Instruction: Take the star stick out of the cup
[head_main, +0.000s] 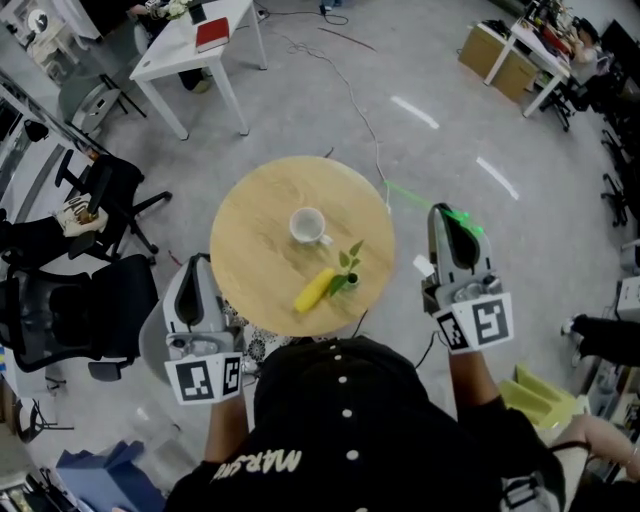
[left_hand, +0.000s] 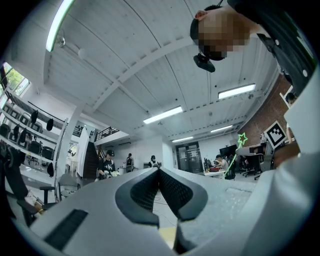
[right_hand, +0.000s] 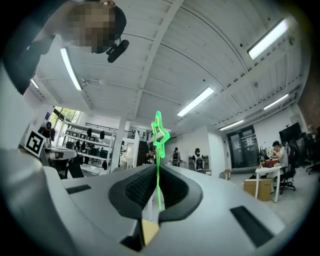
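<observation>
**Q:** Can you label the head view for me, biggest item first?

**Operator:** The round wooden table (head_main: 250, 215) is at centre frame on a grey floor (head_main: 420, 80). A white rectangular table (head_main: 190, 45) stands at upper left, well apart from it. Black office chairs (head_main: 105, 190) are at the left edge. I have a gripper on each side of the round table's near edge.

**Q:** What state are the grippers in?

**Operator:** My left gripper (head_main: 198, 262) is over the table's left rim. In its own view (left_hand: 159, 171) the ribbed pads meet at the tips with nothing between them, so it is closed and empty. My right gripper (head_main: 443, 210) is off the table's right side, over the floor. In its own view (right_hand: 157, 167) the pads are clenched on a thin green shaft.

**Q:** And the smaller items?

**Operator:** A white cup (head_main: 308, 226) stands upright near the table's middle with its handle to the right. A yellow banana (head_main: 314, 290) lies in front of it, and a small green leafy sprig (head_main: 349, 262) is just beside the banana's upper end.

**Q:** Where is the star stick?

**Operator:** The star stick (right_hand: 159, 134) is in the right gripper's grip. Its shaft runs between the pads and its star outline rises past the fingertips. In the head view the star stick (head_main: 415, 196) is clear of the cup and well apart from it, to the right of the table. The left gripper view also shows it at far right (left_hand: 235, 157).
</observation>
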